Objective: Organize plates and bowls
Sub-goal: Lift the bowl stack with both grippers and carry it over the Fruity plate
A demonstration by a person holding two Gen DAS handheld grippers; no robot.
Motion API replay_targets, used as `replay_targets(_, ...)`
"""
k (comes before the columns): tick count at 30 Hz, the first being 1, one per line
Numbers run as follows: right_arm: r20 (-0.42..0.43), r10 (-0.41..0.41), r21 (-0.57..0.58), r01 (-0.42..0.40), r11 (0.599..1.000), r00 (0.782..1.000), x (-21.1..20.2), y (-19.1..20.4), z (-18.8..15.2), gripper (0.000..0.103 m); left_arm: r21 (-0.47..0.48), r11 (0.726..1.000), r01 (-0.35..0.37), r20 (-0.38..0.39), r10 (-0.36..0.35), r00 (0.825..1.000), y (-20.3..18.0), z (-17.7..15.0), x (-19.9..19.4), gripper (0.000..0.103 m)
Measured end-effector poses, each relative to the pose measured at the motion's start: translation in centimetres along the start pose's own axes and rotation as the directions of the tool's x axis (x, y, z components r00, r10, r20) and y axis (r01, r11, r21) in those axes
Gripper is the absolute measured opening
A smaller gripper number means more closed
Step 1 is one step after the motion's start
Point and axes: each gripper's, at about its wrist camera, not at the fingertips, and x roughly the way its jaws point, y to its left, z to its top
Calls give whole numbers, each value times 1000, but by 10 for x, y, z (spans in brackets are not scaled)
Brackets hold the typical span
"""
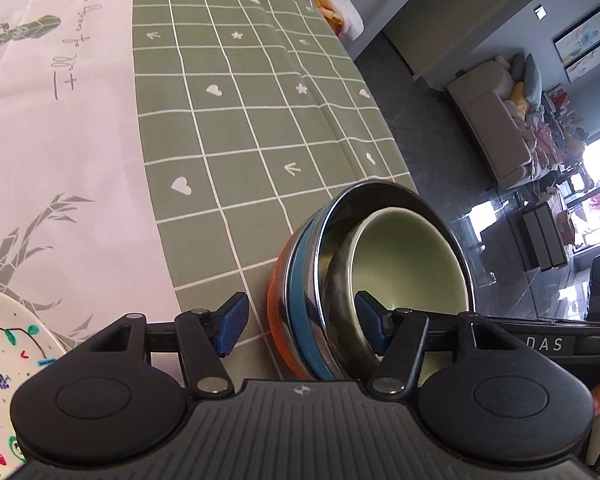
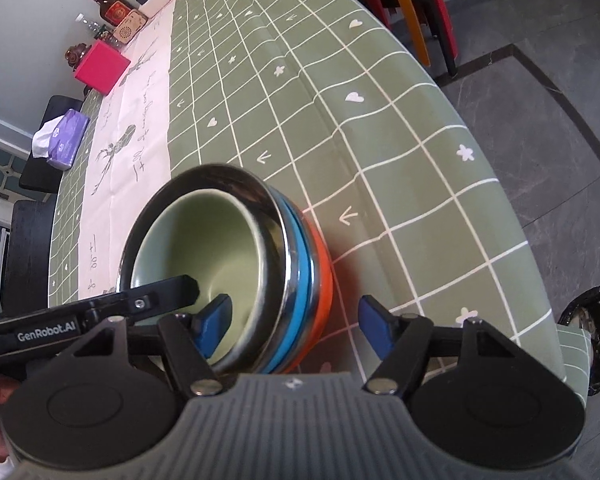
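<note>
A nest of bowls stands near the table's edge: an orange bowl (image 1: 278, 312) outermost, then a blue bowl (image 1: 300, 280), a steel bowl (image 1: 328, 248) and a pale green bowl (image 1: 412, 264) inside. My left gripper (image 1: 300, 326) is open and straddles the near wall of the nest, one pad outside on the cloth side, the other inside the green bowl. My right gripper (image 2: 296, 324) is open and straddles the opposite wall, one pad inside the green bowl (image 2: 204, 248), the other beyond the orange bowl (image 2: 324, 280). A gap shows beside each outer pad.
A painted white plate (image 1: 4, 344) lies at the lower left. The green checked tablecloth (image 2: 340, 120) drops off at the edge close to the bowls. A pink box (image 2: 102, 66), tissue pack (image 2: 66, 140) and bottles (image 2: 112, 8) stand far along the table. Stools (image 2: 412, 0) and a black bin bag (image 2: 596, 320) stand on the floor.
</note>
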Motion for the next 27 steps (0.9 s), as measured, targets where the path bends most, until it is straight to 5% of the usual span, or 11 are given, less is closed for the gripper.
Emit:
replay_targets(14,-48,78,95,-73,993,996,13,-12,3,51,-65,998,23,-37,-25,999,0,-1,9,57)
replay_targets(27,-21,92,138,-88,987,996,9,-20,-1,48,-95,995,-39,-22,37,999,-11,-4,4,53)
